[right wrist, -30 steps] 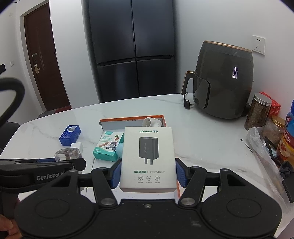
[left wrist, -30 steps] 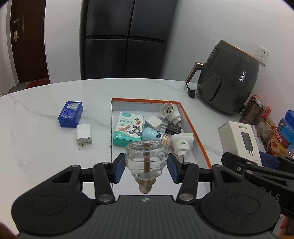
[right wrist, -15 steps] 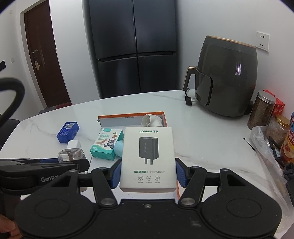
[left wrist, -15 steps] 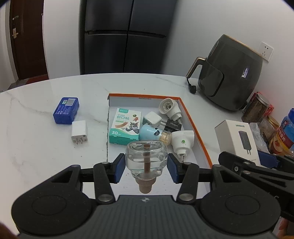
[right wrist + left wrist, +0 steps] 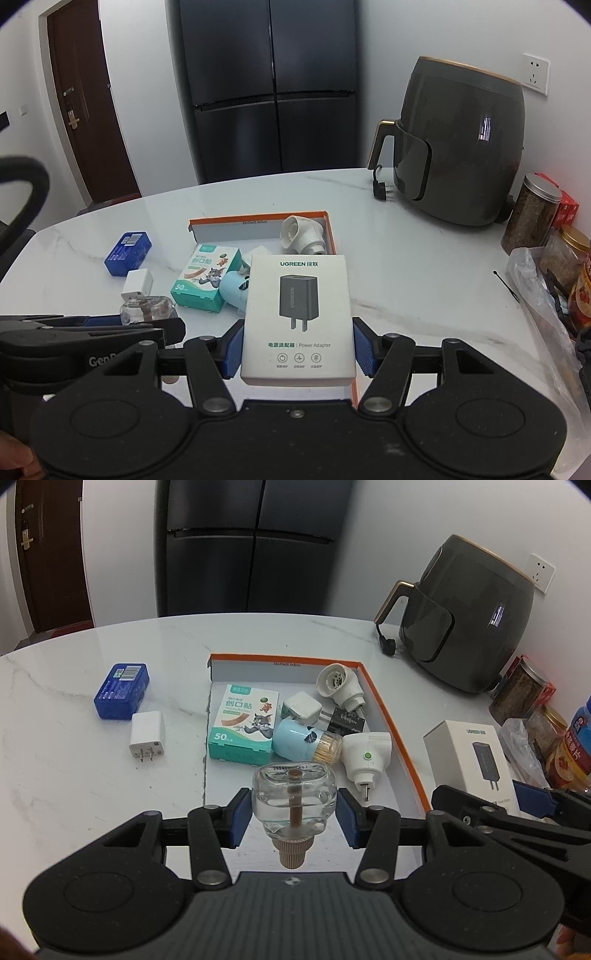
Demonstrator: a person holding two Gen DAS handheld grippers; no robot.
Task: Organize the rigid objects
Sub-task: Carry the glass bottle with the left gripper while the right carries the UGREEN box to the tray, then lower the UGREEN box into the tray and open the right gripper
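Note:
My left gripper (image 5: 293, 812) stands open around a clear glass liquid bottle (image 5: 294, 797) with a brown wick and ribbed cap; gaps show on both sides of it, over the near end of the orange-rimmed box (image 5: 391, 716). The box holds a bandage carton (image 5: 243, 727), a light blue toothpick holder (image 5: 303, 740), white plug-in devices (image 5: 365, 757) and a small charger (image 5: 301, 709). My right gripper (image 5: 297, 341) is shut on a white UGREEN power adapter box (image 5: 297, 314), held above the box's right side. It also shows in the left wrist view (image 5: 471, 760).
A blue box (image 5: 122, 690) and a white charger (image 5: 146, 734) lie on the marble table (image 5: 74, 775) left of the orange-rimmed box. A dark air fryer (image 5: 469, 627) stands at the back right. Jars and a plastic bag (image 5: 543, 251) crowd the right edge.
Both grippers have drawn closer to the box. The left fingers have spread a little away from the glass bottle. The right gripper still holds the adapter box.

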